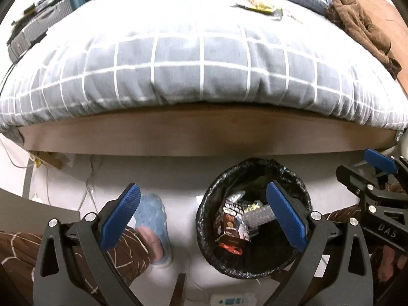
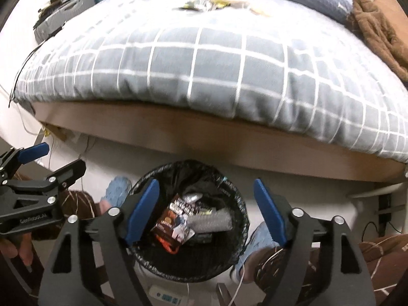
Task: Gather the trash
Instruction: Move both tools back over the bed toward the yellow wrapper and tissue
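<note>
Both my grippers (image 1: 204,219) (image 2: 206,211) hang spread, empty, over the black-lined round bin (image 2: 239,219) holding wrappers (image 2: 176,224); more crumpled litter (image 1: 260,2) awaits at the bed's (image 1: 204,58) far edge.

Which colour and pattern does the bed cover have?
The bed cover is grey-blue with a grid of thin white lines; it shows best in the left wrist view.

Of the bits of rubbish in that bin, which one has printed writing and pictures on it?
The brown snack packet, lying on top in the middle of the black-lined bin. Beside it, the grey bubble wrap is plain, and the silver wrapper behind it shows no print.
</note>
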`<action>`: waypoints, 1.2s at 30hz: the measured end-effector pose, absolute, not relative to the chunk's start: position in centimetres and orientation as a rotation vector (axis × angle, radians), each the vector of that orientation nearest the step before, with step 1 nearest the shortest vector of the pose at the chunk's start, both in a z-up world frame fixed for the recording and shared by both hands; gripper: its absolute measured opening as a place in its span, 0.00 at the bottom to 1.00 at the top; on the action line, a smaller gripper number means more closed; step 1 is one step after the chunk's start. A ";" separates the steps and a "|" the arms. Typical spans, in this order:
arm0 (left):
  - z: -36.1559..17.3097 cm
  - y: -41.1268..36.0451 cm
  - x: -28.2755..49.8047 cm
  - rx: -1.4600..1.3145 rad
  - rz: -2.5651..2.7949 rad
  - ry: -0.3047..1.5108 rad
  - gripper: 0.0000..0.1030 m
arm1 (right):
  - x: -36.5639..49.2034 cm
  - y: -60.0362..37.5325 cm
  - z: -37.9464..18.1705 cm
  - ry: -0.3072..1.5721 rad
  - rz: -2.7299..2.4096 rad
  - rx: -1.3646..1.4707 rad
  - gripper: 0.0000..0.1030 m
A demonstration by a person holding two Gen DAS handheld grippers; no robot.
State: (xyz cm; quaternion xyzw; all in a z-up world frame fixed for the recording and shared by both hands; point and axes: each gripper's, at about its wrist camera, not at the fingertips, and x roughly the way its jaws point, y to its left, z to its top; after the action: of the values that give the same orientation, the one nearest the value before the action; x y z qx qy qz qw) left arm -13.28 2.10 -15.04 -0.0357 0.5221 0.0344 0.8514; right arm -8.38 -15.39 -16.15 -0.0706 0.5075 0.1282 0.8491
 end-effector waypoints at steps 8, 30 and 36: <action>-12.2 1.8 -12.3 -0.072 0.072 1.028 0.94 | -7.1 -15.8 -13.0 0.967 0.234 -0.141 0.85; -7.4 -0.1 -3.9 -0.053 0.062 0.898 0.94 | -1.2 -18.8 -7.9 0.781 0.158 -0.076 0.93; -7.2 -1.5 -0.7 -0.042 0.011 0.893 0.94 | 2.1 -19.7 -7.1 0.755 0.127 -0.069 0.93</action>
State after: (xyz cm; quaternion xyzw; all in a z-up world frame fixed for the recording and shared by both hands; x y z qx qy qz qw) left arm -0.68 -1.45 -7.21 -0.0204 0.4318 0.0052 0.9017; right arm 2.12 -19.70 -7.14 -0.0338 0.3681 0.0620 0.9271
